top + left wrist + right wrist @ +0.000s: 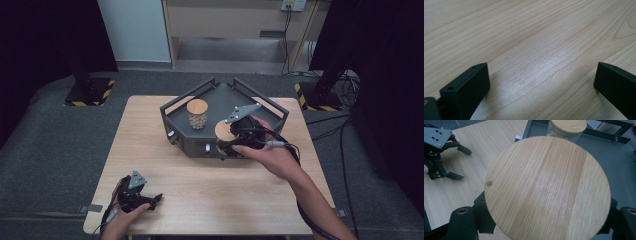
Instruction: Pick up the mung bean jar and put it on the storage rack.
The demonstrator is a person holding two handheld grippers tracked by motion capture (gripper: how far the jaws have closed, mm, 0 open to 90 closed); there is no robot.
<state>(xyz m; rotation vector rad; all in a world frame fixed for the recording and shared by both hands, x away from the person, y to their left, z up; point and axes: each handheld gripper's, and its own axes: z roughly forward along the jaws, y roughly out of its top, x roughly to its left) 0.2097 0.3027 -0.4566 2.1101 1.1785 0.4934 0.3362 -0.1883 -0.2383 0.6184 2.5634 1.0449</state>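
Observation:
My right gripper [231,139] is shut on a jar with a round wooden lid [225,131], held just above the front of the dark grey tray [175,107]. In the right gripper view the lid [546,187] spreads across both black fingers [482,217] and hides the jar's body. A second glass jar [197,114] with the same kind of lid stands upright inside the tray, to the left of the held one, and appears again as the jar [567,127] behind the lid. My left gripper [156,201] rests open on the table's front left corner, with bare wood between its jaws [541,82].
The tray has raised rails [260,97] along its sides and small light knobs on its front wall [207,147]. The wooden table [210,190] lies between the two hands. Cables trail from the right gripper along the forearm [310,200].

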